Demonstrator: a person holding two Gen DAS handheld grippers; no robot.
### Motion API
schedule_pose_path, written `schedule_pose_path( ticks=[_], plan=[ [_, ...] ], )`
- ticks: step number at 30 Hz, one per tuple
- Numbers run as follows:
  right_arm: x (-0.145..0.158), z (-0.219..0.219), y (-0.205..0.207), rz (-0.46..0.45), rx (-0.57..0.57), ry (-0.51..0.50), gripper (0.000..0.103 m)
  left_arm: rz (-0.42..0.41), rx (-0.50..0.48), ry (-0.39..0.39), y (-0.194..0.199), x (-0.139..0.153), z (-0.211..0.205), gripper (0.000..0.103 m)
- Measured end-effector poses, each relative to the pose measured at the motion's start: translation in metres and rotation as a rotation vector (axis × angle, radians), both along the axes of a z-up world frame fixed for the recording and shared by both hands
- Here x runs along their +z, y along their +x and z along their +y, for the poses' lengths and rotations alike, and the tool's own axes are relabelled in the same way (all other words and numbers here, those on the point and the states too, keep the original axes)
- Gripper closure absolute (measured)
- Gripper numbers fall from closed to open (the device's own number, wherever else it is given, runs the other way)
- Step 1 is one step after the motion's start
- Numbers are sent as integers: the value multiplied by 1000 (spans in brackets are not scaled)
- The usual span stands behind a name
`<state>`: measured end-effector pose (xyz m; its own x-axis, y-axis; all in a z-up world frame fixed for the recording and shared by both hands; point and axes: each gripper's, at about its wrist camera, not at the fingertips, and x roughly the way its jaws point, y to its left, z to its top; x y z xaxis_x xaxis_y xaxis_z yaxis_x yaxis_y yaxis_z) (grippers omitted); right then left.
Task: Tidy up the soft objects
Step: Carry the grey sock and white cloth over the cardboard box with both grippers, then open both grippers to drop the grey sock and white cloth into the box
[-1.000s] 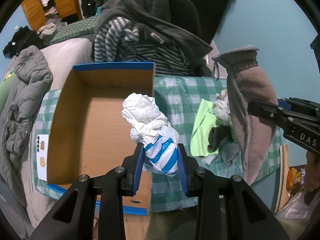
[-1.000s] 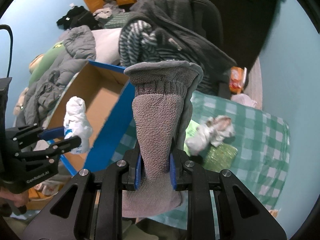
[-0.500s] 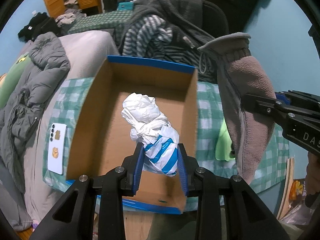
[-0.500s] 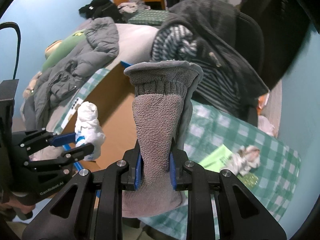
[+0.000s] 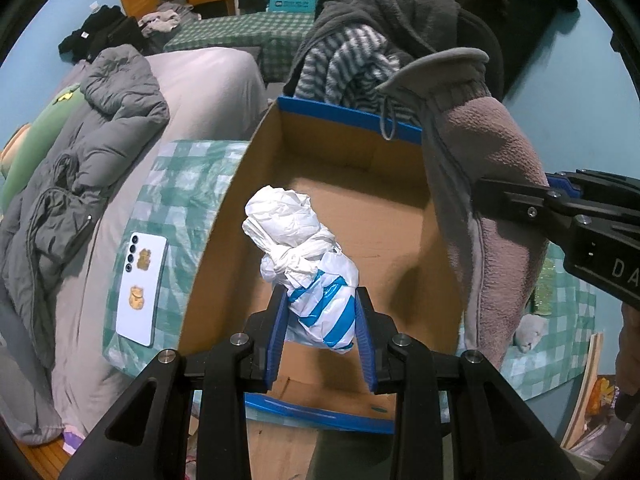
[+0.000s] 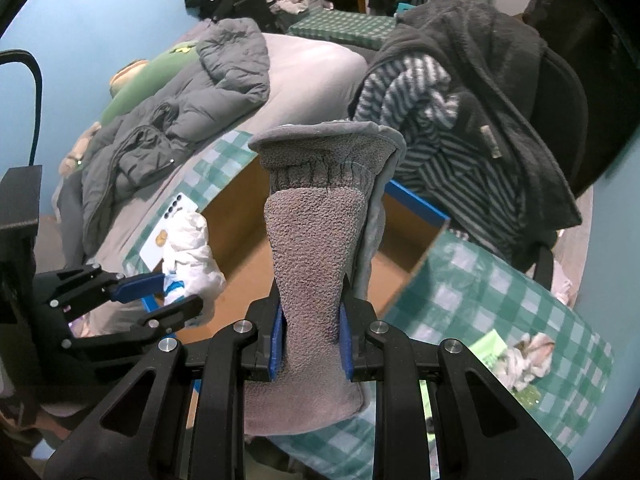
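1. Cardboard box (image 5: 360, 208) lies bare inside; nothing is stowed yet.
2. Left tongs (image 5: 322, 312) pinch a bag (image 5: 304, 256) over it.
3. Right tongs (image 6: 312, 328) pinch a sock (image 6: 316, 248) above the box's 3 o'clock wall.
4. More soft bits (image 6: 524, 356) wait on the tabletop (image 6: 500, 292).

Plastic bag bundle (image 5: 308, 272): lower end covered by the left gripper (image 5: 323, 322) pads; in the right wrist view, partly masked by that gripper's fingers (image 6: 140, 284).
Cardboard box (image 5: 360, 152): right wall hidden behind the fleece glove (image 5: 492, 208); near wall cut by the gripper body.
Fleece glove, fingertip end: below the right gripper (image 6: 312, 344), shape not determinable.
Right gripper body: cut off at the left wrist view's right edge; lettering incomplete.
Phone (image 5: 140, 280): sticker detail too small to read.
Items on checked cloth (image 6: 524, 356): crumpled, identity unclear.
Room background: distorted and too small to identify.
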<state>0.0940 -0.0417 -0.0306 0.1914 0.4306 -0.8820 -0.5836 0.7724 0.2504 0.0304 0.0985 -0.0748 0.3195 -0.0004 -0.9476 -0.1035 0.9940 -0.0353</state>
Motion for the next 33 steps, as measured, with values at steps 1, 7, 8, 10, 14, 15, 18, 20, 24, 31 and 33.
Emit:
schedule_pose_path(
  ticks=[1, 7, 8, 10, 14, 15, 18, 20, 24, 31, 33],
  plan=[
    [-1, 4, 1, 5, 4, 1, 82, 2, 2, -2, 0, -2, 2, 71],
    [-15, 26, 4, 30, 15, -14, 82, 25, 9, 8, 0, -13, 13, 71],
    [-17, 29, 4, 33, 14, -16, 82, 28, 11, 8, 0, -15, 14, 71],
    [-20, 33, 5, 41, 12, -18, 82, 33, 18, 3, -1, -17, 17, 71],
    [-24, 38, 5, 55, 8, -20, 82, 47, 25, 9, -2, -22, 20, 70],
    [-25, 40, 6, 60, 11, -21, 81, 49, 26, 10, -2, -23, 21, 70],
    [-27, 44, 6, 69, 14, -24, 73, 55, 22, 14, -3, -22, 20, 69],
    [-27, 45, 7, 79, 8, -20, 71, 54, 24, 29, -4, -20, 20, 69],
    [-23, 47, 7, 65, -5, -20, 50, 47, 30, 42, -6, -16, 22, 63],
    [-11, 42, 8, 35, -23, -28, 47, 35, 32, 40, -9, -7, 25, 62],
    [-10, 36, 7, 31, -31, -30, 46, 27, 31, 34, -10, -2, 23, 60]
  ],
)
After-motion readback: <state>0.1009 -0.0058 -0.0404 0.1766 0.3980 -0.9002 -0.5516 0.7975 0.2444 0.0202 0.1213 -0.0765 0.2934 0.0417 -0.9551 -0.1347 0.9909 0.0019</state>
